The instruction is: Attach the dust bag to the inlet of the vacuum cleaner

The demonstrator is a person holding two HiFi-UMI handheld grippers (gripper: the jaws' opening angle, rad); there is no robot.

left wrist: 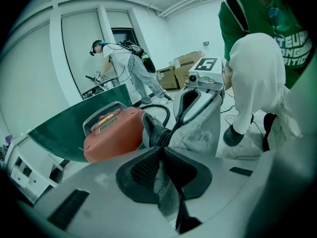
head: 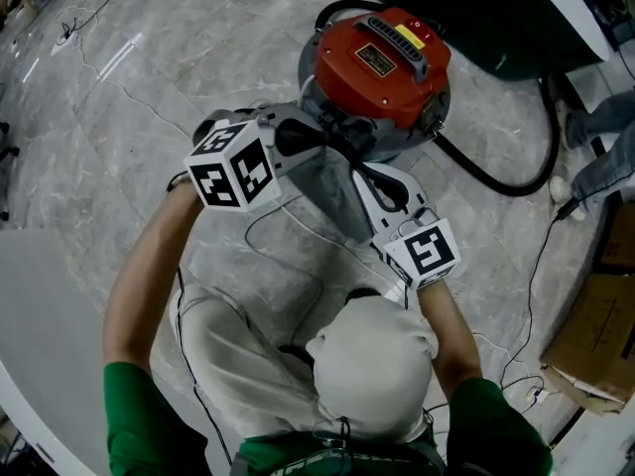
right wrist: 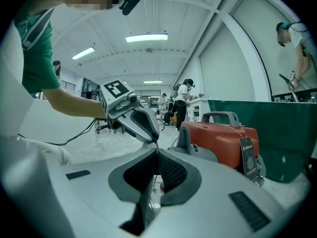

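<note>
So, floor point(head: 149, 67): pale veined stone, glossy, loose cables across it. Vacuum point(head: 382, 67) stands on it, a round grey drum point(head: 316, 82) with a red hard-plastic lid point(head: 397, 92) and a carry handle on top. A smooth black hose point(head: 506, 181) curls off its far side.

Bag point(head: 332, 191) is grey, limp, cloth-like, with a woven look and creases. It hangs stretched between my two grippers, just beside the drum on my side. My left gripper point(left wrist: 162, 150) has its fingers point(left wrist: 143, 170) clamped right down on a fold of the bag, fabric bunched between the dark ribbed pads. My right gripper point(right wrist: 156, 151) has its fingers point(right wrist: 173, 172) pressed together too, with a thin edge of the bag pinched in the gap.

Inlet point(left wrist: 154, 131), I judge, is the short black round port on the drum wall, close to the bag's upper end.

Progress: bag picked up and carried to the vacuum, not yet on the port as far as I can see. Left to do: find the bag's opening (I can't make it out), line it up and push it on.
</note>
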